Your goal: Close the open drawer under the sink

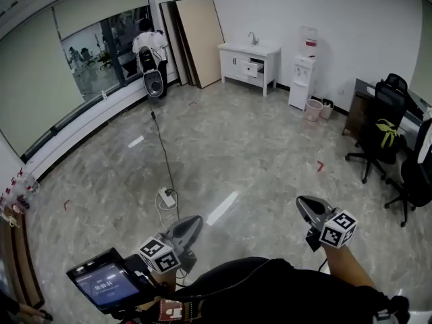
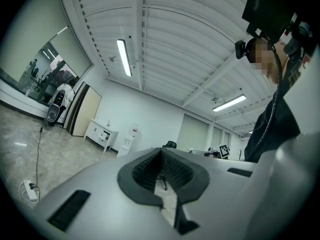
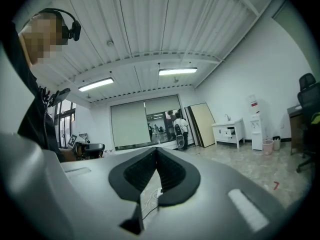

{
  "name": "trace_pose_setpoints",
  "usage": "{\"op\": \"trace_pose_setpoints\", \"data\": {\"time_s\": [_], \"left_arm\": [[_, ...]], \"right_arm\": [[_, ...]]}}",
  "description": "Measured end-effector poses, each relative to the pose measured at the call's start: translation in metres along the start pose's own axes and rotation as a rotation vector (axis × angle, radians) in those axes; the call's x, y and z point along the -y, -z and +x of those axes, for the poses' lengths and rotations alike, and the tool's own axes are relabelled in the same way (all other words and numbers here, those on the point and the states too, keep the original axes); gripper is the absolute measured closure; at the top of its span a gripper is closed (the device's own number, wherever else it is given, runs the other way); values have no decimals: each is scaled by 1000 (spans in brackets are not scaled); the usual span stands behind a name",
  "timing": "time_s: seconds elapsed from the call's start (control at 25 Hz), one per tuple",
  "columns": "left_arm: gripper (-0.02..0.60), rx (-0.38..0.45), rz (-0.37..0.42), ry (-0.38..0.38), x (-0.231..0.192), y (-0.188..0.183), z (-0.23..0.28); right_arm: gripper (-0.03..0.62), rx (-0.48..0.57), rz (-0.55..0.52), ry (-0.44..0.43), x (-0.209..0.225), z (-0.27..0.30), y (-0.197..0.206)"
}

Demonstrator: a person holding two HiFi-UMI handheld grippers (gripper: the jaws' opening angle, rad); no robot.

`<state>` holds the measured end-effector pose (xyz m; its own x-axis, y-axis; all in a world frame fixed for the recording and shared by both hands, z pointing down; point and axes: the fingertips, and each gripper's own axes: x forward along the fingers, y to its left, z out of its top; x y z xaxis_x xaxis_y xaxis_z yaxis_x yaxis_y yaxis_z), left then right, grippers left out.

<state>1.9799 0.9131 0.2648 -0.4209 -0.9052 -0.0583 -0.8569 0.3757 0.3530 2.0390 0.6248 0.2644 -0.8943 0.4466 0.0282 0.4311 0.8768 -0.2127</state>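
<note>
The floor fills most of the head view, and all of it lies between the person and the goal. The sink cabinet stands against the far wall at upper centre, with a dispenser just to its right. The drawer juts out of the cabinet's right half, its front running along the cabinet face.

The left gripper and the right gripper sit at the bottom edge, both with jaws clenched on nothing. The drawer is well apart from both, straight up the frame and between them. The right gripper looks slightly nearer. In its own view the drawer lies right of the jaws, and in the left gripper view the drawer lies left of them.

The room has to be crossed first, I judge, and then the drawer pushed toward the wall.
</note>
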Motion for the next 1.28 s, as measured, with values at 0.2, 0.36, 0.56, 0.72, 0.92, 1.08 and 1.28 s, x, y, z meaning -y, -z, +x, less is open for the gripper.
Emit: {"op": "trace_pose_setpoints", "data": {"time_s": [0.2,0.36,0.56,0.72,0.92,1.08,1.28], "left_arm": [[581,7,2,-30,-5,-5,-5],[581,4,-14,-12,-67,-12,48],[581,18,-18,53,-151,-41,85],[581,16,-6,84,-218,-79,100],[581,-6,26,86,-305,-121,110],[581,2,32,77,-359,-141,117],[581,18,8,16,-404,-152,126]], "right_arm": [[592,-11,18,-7,-3,3,10],[592,-27,12,7,46,60,9],[592,-20,-23,53,76,135,-8],[592,2,9,106,93,201,-20],[592,32,-1,119,106,295,-37],[592,17,0,114,120,355,-41],[592,-12,30,84,152,404,-39]]}}
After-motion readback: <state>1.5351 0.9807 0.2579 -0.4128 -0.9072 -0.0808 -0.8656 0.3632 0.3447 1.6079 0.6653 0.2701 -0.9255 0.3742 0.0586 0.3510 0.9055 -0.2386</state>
